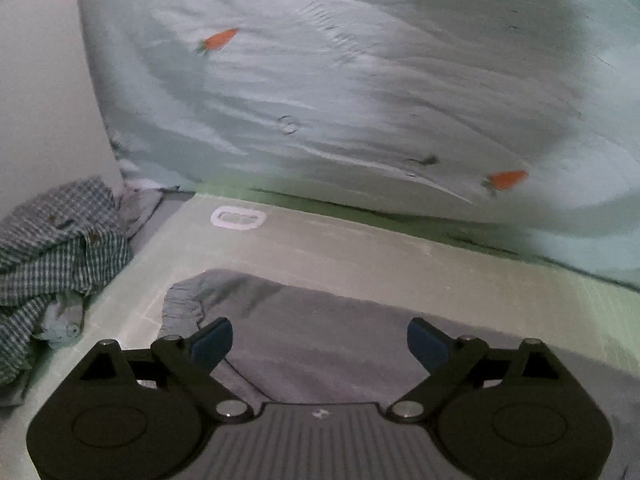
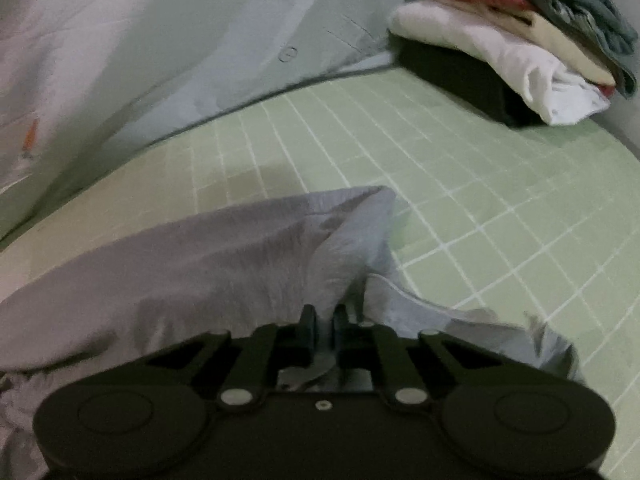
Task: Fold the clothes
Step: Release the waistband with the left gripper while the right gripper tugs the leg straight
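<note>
Left gripper (image 1: 319, 338) hovers wide apart and empty over the grey garment (image 1: 320, 328) on the mat (image 1: 360, 248).

Right gripper (image 2: 323, 322) pinches a bunched fold; that thin grip could slip, collapsing the fold.

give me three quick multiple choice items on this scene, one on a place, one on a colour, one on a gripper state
1. Where does the stack of folded clothes sit in the right wrist view?
A. upper right
B. lower left
C. centre

2. What colour is the gridded mat?
A. red
B. light green
C. black

3. How does the left gripper stand?
A. shut on the checked shirt
B. out of view
C. open above the grey garment

Answers: 1 A, the stack lies at the mat's far right corner; 2 B, pale green with white lines; 3 C, its blue pads stand wide apart, holding nothing.
</note>
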